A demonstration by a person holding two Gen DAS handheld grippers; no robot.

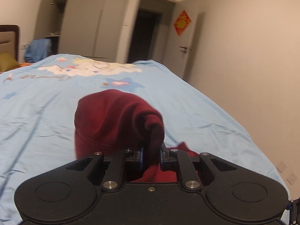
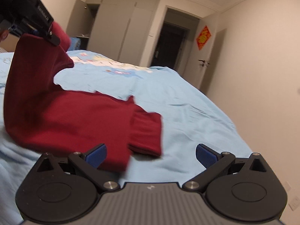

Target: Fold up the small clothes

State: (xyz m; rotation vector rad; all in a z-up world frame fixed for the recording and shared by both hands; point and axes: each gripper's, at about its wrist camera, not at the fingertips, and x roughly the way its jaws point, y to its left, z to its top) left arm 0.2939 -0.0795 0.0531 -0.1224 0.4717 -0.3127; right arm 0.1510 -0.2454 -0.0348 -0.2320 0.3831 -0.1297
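A dark red knit garment (image 2: 75, 120) lies on the light blue bed cover (image 2: 178, 101). My left gripper (image 1: 151, 155) is shut on a bunched part of the garment (image 1: 112, 120) and lifts it off the bed. In the right wrist view the left gripper (image 2: 43, 30) shows at the upper left, holding that raised part. My right gripper (image 2: 151, 154) is open and empty, low over the bed. Its left finger is beside the garment's near edge, and a ribbed cuff (image 2: 146, 133) lies between its fingers, farther out.
The bed cover (image 1: 46, 112) has a cartoon print at its far end. Beyond stand a grey wardrobe (image 1: 84, 28), a dark doorway (image 1: 144, 35) and an open door with a red decoration (image 1: 182, 22). A wall runs along the bed's right side (image 2: 262, 75).
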